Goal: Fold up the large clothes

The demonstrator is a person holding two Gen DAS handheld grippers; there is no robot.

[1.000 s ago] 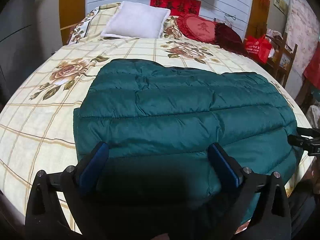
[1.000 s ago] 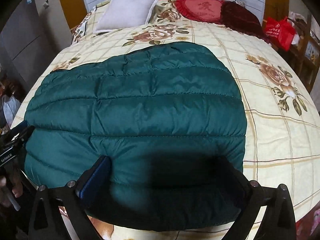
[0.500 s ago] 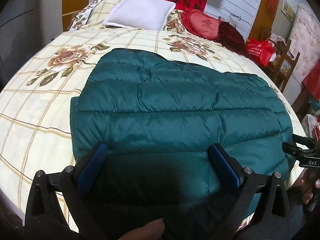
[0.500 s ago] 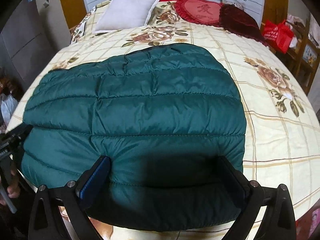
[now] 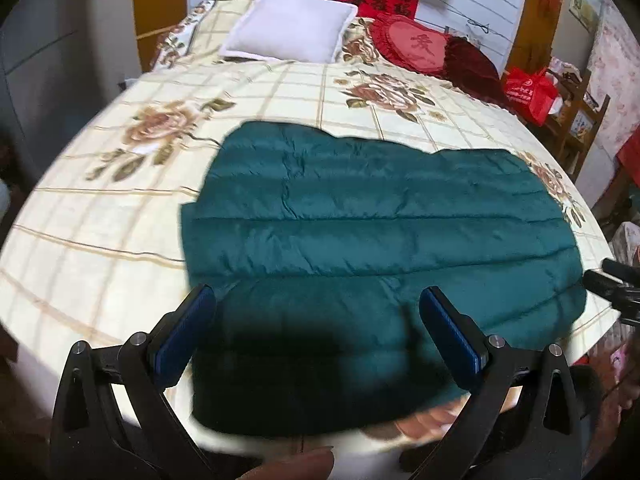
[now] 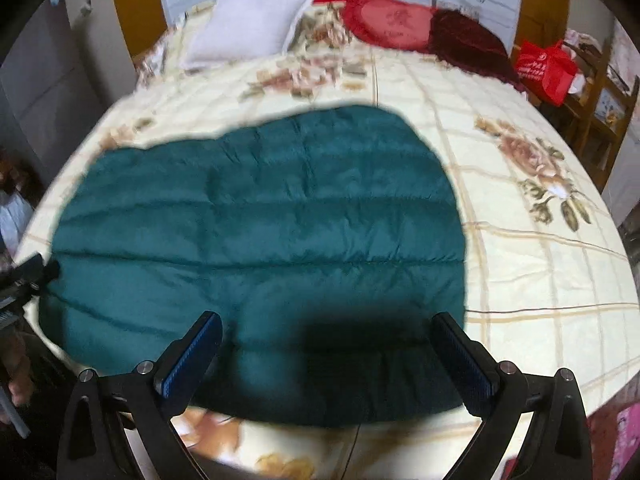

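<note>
Both the left gripper (image 5: 318, 332) and the right gripper (image 6: 328, 360) hang above the folded green jacket (image 5: 380, 240), jaws wide apart, holding nothing; judging by this, the next fold needs a hem grip

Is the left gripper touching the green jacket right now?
Cannot tell. In the left wrist view the left gripper is open above the green jacket, nothing between the fingers, but blur and shadow hide any gap or contact.

jacket (image 5: 380, 236) on bed (image 5: 100, 248), pillow (image 5: 288, 34) behind (far end)
</note>
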